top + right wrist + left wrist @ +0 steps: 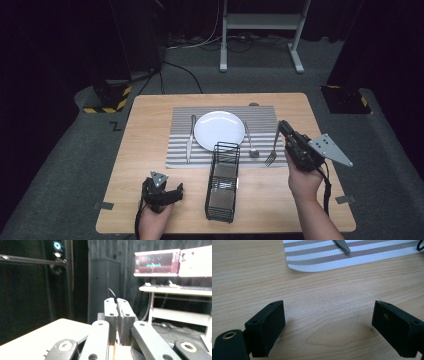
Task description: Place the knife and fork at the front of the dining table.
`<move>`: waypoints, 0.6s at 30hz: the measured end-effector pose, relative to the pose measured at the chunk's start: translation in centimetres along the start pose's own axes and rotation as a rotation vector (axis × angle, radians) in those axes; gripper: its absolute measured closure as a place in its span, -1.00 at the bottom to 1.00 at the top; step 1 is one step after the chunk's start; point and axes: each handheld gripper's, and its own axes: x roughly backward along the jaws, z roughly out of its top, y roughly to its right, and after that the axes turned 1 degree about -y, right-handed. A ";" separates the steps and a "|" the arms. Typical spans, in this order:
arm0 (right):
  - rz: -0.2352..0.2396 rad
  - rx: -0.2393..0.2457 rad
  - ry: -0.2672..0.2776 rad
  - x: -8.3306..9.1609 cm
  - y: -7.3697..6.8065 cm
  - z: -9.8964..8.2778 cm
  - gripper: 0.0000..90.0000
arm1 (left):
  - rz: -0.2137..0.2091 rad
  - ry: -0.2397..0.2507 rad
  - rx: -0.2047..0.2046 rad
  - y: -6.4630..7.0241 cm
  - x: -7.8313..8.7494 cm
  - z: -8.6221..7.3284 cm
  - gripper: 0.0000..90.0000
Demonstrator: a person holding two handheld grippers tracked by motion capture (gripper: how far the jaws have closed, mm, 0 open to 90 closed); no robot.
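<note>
While its jaws are pressed together with nothing between them, the right gripper (283,125) is held above the right end of the striped placemat (260,117), pointing away from the person, its tip just above the fork (272,150). That fork lies on the placemat's right part, tines toward the person, with a spoon (250,142) between it and the white plate (219,129). A knife (190,137) lies left of the plate. The wire basket (222,182) stands on the wooden table (145,145) below the plate. Near the table's front left, the left gripper (172,192) rests with jaws spread wide over bare wood, empty
</note>
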 end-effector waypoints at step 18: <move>-0.098 0.019 -0.081 -2.8 3.6 -4.2 0.94 | -0.006 0.024 0.008 0.0 0.3 -0.2 -0.75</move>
